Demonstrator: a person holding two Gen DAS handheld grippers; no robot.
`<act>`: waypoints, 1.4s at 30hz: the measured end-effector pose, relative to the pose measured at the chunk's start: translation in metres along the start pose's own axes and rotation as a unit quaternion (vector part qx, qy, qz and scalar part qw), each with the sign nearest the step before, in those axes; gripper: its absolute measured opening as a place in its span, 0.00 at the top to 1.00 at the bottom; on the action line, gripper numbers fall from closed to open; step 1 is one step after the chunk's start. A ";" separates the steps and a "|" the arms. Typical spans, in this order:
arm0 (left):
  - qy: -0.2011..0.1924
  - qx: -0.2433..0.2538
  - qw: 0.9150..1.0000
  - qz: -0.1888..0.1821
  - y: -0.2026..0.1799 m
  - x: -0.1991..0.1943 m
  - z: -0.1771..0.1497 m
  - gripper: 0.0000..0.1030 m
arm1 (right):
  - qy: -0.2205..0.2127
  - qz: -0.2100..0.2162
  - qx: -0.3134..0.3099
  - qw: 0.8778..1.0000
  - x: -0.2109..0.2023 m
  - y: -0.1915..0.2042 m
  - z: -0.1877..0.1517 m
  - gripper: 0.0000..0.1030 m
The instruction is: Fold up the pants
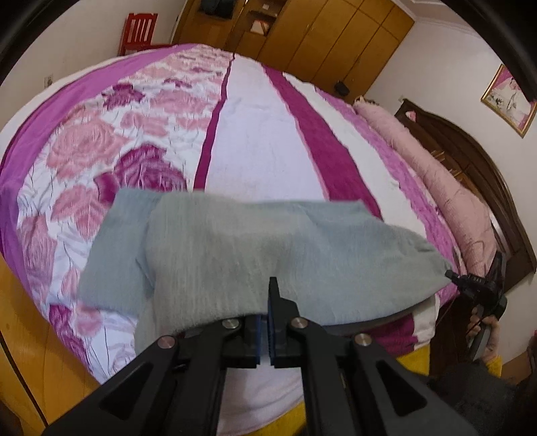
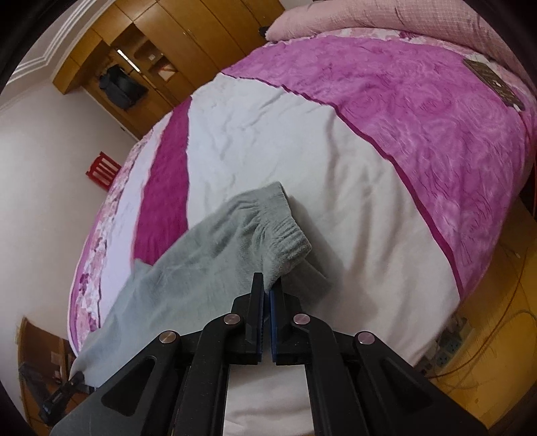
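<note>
Pale grey-green pants (image 1: 235, 248) hang stretched between both grippers above the near edge of a bed (image 1: 255, 141) covered in pink, magenta and white. My left gripper (image 1: 267, 296) is shut on the pants' near edge, and cloth drapes over its left finger. The right gripper (image 1: 451, 275) shows at the far right, pinching the pants' corner. In the right wrist view the right gripper (image 2: 267, 285) is shut on the corner of the gathered waistband (image 2: 285, 234). From there the pants (image 2: 188, 278) run down to the left gripper (image 2: 75, 377) at the lower left.
A long pink bolster (image 1: 446, 187) lies against a dark wooden headboard (image 1: 486, 167). Wooden wardrobes (image 1: 319, 33) and a red chair (image 1: 139, 32) stand beyond the bed. A dark flat object (image 2: 493, 80) rests on the cover. A power strip (image 2: 449, 348) with cables lies on the floor.
</note>
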State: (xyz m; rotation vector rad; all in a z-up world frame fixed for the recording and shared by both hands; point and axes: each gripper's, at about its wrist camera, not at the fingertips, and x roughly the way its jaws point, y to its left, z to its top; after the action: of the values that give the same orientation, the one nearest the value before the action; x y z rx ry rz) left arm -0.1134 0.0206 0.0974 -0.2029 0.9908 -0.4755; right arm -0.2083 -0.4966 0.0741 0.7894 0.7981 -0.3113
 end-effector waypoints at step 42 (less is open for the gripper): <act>-0.033 -0.085 0.992 0.092 0.091 -0.009 0.029 0.95 | 0.009 -0.144 -0.119 0.982 0.033 0.035 -0.024 0.76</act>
State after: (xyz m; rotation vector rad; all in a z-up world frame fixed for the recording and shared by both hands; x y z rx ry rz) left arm -0.0662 0.1035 0.0859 -0.2755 0.9747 -0.2134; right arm -0.1803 -0.4536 0.0574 0.4525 0.9481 -0.4584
